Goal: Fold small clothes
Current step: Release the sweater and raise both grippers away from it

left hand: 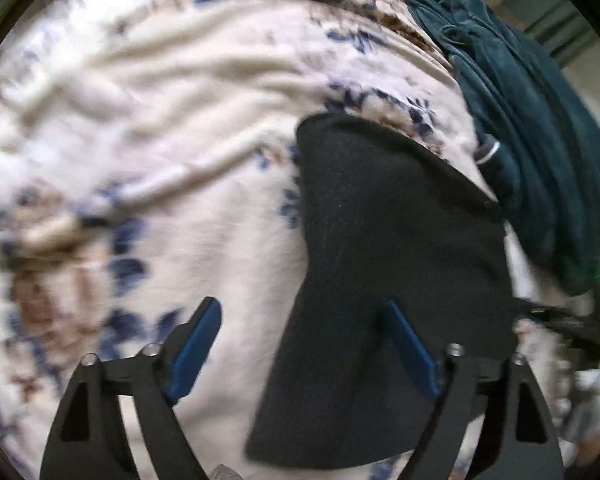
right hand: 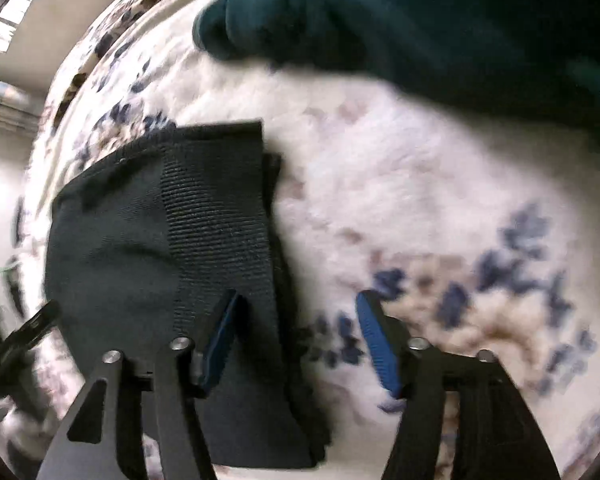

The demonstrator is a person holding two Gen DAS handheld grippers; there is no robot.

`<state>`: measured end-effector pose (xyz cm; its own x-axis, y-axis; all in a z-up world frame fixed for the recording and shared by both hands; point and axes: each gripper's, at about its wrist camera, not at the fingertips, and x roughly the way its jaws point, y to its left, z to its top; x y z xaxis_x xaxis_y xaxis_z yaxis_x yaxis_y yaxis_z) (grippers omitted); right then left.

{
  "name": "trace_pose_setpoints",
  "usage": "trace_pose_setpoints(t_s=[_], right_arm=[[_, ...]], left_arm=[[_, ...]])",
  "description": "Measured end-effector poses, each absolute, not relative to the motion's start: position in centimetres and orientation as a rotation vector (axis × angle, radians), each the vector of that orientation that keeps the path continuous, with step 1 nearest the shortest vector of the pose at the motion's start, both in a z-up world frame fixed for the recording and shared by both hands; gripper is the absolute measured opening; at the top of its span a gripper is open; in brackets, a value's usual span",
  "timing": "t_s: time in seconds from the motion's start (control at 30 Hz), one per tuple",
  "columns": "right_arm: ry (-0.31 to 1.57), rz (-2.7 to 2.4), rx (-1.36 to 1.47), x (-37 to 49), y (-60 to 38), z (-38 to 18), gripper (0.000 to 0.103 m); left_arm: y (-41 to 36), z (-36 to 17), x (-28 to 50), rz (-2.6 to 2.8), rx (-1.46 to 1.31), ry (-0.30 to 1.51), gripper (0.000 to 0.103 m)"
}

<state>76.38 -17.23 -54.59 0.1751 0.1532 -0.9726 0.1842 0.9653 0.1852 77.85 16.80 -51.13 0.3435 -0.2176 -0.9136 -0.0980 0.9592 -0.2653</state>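
A small black knit garment point(left hand: 396, 280) lies flat on a white blanket with blue and brown flowers point(left hand: 160, 140). In the right wrist view it point(right hand: 172, 248) shows a ribbed band on its right side. My left gripper point(left hand: 300, 320) is open just above the blanket, its right finger over the black garment and its left finger over bare blanket. My right gripper point(right hand: 300, 312) is open too, its left finger over the garment's ribbed edge and its right finger over the blanket point(right hand: 420, 200). Neither holds anything.
A crumpled dark teal garment point(left hand: 520, 128) lies at the blanket's right side and fills the top of the right wrist view point(right hand: 420, 20). The other gripper's black frame point(right hand: 12, 344) shows at the left edge. A wall and floor lie beyond the blanket.
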Motion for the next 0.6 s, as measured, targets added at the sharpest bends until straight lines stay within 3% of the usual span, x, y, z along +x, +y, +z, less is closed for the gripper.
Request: trace_pose_setpoints(t_s=[0.07, 0.2, 0.6], right_arm=[[1.351, -0.069, 0.18, 74.6, -15.0, -52.1, 0.103], [1.294, -0.118, 0.048, 70.4, -11.9, -48.9, 0.103], [1.139, -0.188, 0.036, 59.6, -9.4, -36.1, 0.103]], left_arm=[[15.5, -49.7, 76.4, -0.002, -0.192, 1.194, 0.097], [13.1, -46.9, 72.9, 0.062, -0.128, 1.146, 0.099], [9.2, -36.3, 63.6, 0.098, -0.064, 1.065, 0.099]])
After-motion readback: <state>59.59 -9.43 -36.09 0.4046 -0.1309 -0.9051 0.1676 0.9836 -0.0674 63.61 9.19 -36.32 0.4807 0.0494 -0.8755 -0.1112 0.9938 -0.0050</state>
